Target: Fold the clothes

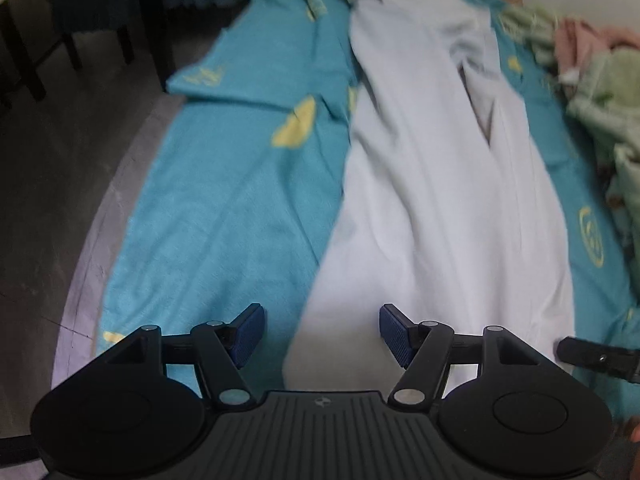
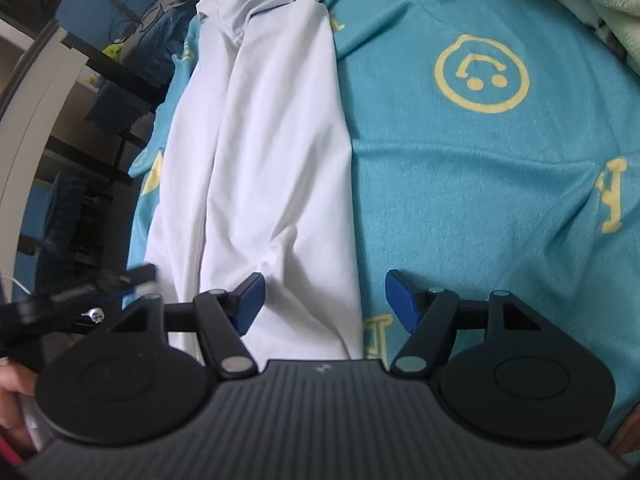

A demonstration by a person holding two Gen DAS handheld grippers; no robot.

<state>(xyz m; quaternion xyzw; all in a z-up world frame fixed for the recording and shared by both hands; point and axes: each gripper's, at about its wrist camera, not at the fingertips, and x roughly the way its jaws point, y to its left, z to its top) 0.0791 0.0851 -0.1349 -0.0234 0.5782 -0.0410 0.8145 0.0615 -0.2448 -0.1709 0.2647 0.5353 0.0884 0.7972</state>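
Hovering with jaws spread and empty, the left gripper (image 1: pixel 321 334) and right gripper (image 2: pixel 325 300) flank the near end of a white garment (image 1: pixel 432 200) seemingly folded lengthwise into a strip on the teal bedsheet (image 1: pixel 224 208), crosswise folds apparently remaining.

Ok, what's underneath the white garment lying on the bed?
The white garment lies straight on the teal bedsheet with yellow prints, which shows on both sides of it. Whether anything else sits beneath it cannot be seen, since the cloth covers that part.
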